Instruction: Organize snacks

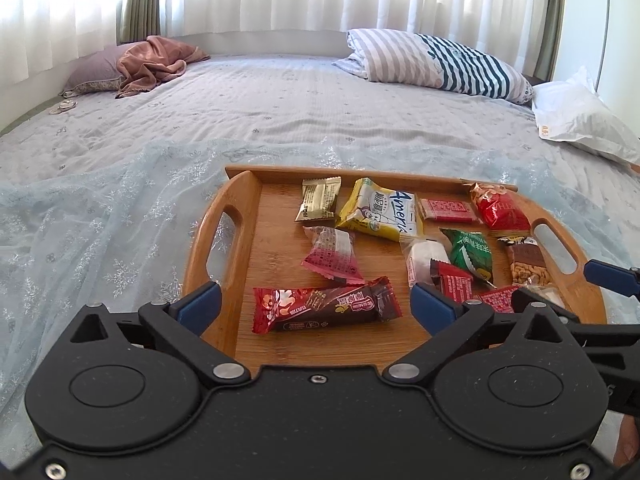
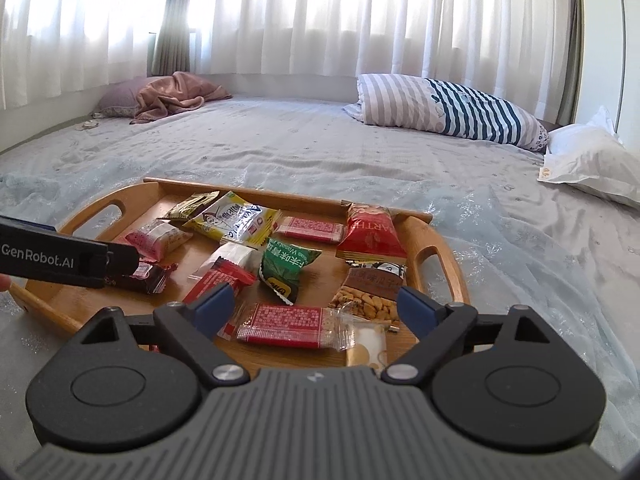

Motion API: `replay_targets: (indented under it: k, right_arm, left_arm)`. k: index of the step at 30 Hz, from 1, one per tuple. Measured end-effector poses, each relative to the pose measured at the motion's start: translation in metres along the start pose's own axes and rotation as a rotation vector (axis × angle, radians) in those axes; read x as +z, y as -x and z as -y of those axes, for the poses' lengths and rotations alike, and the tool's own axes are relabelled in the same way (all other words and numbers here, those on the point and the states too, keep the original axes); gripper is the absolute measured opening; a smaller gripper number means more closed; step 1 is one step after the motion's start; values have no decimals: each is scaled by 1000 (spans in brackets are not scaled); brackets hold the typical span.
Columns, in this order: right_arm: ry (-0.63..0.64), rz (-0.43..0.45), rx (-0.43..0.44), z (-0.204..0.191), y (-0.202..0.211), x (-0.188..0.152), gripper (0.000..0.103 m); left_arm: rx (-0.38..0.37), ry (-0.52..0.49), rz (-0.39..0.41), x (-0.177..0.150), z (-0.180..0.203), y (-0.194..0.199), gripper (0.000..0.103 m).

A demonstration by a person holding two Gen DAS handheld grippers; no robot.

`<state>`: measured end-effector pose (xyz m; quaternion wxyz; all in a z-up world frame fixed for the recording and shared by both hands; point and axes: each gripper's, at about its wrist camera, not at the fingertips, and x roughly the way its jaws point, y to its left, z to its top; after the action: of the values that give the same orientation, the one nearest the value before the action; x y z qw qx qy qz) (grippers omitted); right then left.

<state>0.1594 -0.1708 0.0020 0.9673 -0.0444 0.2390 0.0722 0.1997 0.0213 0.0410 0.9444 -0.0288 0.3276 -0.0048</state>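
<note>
Both grippers hang over the near edge of the wooden tray (image 1: 236,264) on the bed (image 1: 280,120), every snack in sight lying inside the tray, none on the bedding. Left gripper (image 1: 316,304) is spread wide w/ nothing between its blue pads, which straddle the red-brown chocolate bar (image 1: 326,304); right gripper (image 2: 316,308) is likewise spread & empty, over the red cracker pack (image 2: 286,326). The packs lie loose & at mixed angles, which fits either a pile waiting to be sorted or 1 already gathered into the tray, so no telling the stage. If the bar is the pick, judgement: come down w/ pads across its short width, near mid-length, & close gently, since the wrapper looks slick & the contents could crack. Bar's long axis runs left-right across the left view, slightly tilted, red end toward the left handle, brown end pointing right at the other packs. Cracker pack also runs left-right in the right view, its clear crimped end to the right, touching a small white-gold pack (image 2: 368,350). Yellow pack (image 1: 378,210) sits diagonal further back, green pack (image 1: 470,254) near mid-tray. Risk: neighbours sit close, so a wide jaw may nudge them.
</note>
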Motion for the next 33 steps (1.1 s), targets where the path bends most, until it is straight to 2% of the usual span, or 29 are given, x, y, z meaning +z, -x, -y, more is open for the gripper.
replay_targets:
  k: [7,33]
  right_arm:
    - [-42,10,-15,8,11,1,103]
    - [-87,17,-1,15,53,-12,103]
  left_arm:
    - [3,17,1,-3,-4,12,102]
    - [-3,16,25,-22,-4,70,102]
